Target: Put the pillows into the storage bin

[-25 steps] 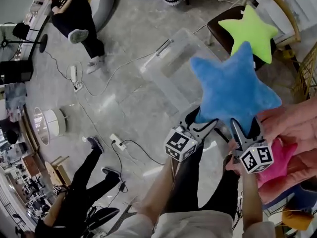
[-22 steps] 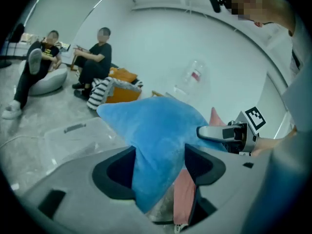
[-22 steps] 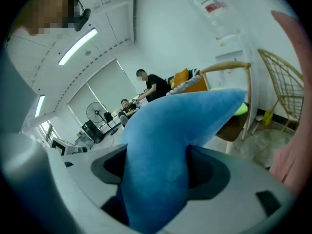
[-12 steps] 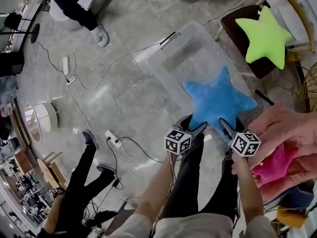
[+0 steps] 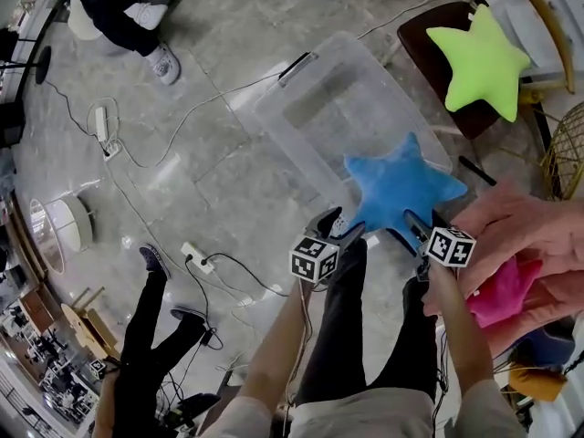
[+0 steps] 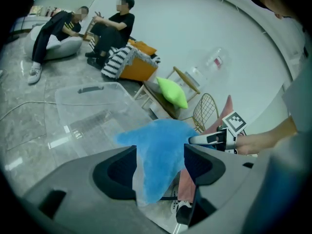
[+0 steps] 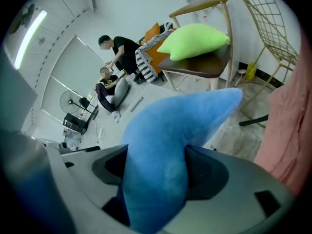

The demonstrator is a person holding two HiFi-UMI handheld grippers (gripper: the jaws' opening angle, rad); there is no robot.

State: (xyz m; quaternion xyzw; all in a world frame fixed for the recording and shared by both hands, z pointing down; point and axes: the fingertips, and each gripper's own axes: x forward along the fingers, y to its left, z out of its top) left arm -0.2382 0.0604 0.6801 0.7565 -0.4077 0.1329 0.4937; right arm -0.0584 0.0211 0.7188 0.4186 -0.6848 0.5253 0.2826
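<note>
The storage bin (image 5: 333, 108) lies just ahead of us, its long axis running away leftward. The blue star pillow (image 5: 399, 182) hangs over its near right end, perhaps already touching the rim. Our left gripper (image 5: 339, 228) and right gripper (image 5: 424, 229) each clamp one near arm of it.

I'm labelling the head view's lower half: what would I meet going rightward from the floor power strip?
White power strip → left gripper → right gripper → pink pillow. The blue star pillow spans both grippers, so it is left out.
</note>
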